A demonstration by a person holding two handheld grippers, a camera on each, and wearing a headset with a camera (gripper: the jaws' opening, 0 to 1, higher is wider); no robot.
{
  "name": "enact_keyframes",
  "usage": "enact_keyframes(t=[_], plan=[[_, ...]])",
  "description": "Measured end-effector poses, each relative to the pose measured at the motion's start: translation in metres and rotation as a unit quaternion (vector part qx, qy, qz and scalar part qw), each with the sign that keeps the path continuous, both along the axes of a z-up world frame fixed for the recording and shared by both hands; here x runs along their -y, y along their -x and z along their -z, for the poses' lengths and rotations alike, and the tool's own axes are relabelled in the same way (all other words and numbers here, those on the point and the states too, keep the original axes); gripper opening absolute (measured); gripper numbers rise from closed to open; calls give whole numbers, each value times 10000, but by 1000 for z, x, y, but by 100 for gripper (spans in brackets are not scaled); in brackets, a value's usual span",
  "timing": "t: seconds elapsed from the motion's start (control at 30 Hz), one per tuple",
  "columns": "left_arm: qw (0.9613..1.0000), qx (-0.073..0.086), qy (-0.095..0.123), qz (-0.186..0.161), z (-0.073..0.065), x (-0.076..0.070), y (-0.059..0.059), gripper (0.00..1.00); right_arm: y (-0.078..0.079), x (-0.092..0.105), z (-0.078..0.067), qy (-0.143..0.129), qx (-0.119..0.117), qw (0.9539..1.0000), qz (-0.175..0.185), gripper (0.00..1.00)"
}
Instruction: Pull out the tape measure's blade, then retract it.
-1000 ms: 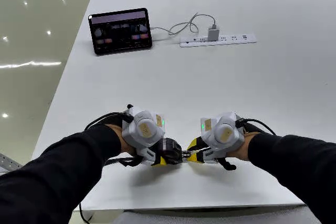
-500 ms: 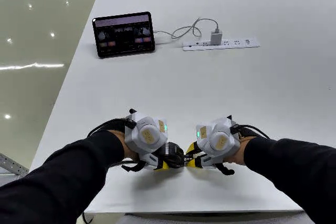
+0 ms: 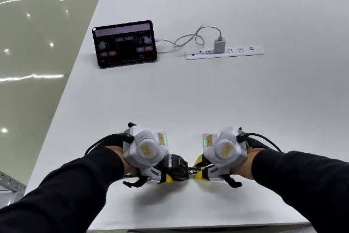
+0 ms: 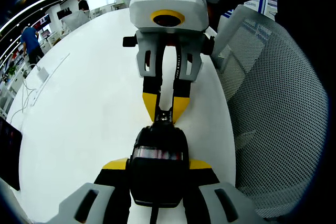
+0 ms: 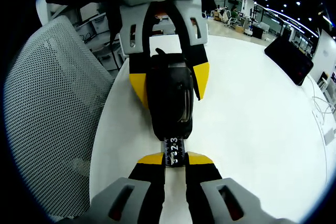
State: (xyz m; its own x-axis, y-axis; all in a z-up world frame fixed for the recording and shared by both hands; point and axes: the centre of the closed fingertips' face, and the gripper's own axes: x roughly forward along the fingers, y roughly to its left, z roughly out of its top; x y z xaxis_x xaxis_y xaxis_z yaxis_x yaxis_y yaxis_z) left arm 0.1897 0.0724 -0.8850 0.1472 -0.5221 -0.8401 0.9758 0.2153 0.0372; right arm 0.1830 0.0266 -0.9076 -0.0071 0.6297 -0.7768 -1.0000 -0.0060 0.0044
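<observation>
Left gripper is closed to the width of the black, rounded plastic tape measure case. Its 2 yellow-tipped jaws press the case's flat sides, so the body should stay put when the blade is drawn. Straight ahead of it, the right gripper is almost fully closed, its 2 jaws pinching the end of the pale, printed steel blade. Just a short stub with black figures shows between those jaws and the case mouth. The 2 claws meet nose to nose, which keeps any pull in line with the slot. Whether the end hook sits inside the pinch is hard to tell. From that short stub, the pull is either just starting or the retraction is nearly finished.

Beneath both claws lies the white workbench. Its near edge runs close alongside them on the person's side, with a grey mesh chair back just past it. Outward from each claw, away from its partner, the top is bare, leaving free room to draw apart. Well apart, far across the bench, stand a black tablet and a white power strip.
</observation>
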Motion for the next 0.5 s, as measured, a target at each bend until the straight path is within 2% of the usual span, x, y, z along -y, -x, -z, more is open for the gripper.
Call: enact_keyframes(t=[0.07,0.33,0.5], plan=[[10000,-3,1,2,0,0,0,34,-1,2,0,7,-94,9999,56,9],[10000,-5,-2,-62,0,1,0,34,0,9,0,55,-138,9998,109,9],[10000,-78,-9,-57,0,1,0,35,-1,10,0,48,-110,9999,91,9]])
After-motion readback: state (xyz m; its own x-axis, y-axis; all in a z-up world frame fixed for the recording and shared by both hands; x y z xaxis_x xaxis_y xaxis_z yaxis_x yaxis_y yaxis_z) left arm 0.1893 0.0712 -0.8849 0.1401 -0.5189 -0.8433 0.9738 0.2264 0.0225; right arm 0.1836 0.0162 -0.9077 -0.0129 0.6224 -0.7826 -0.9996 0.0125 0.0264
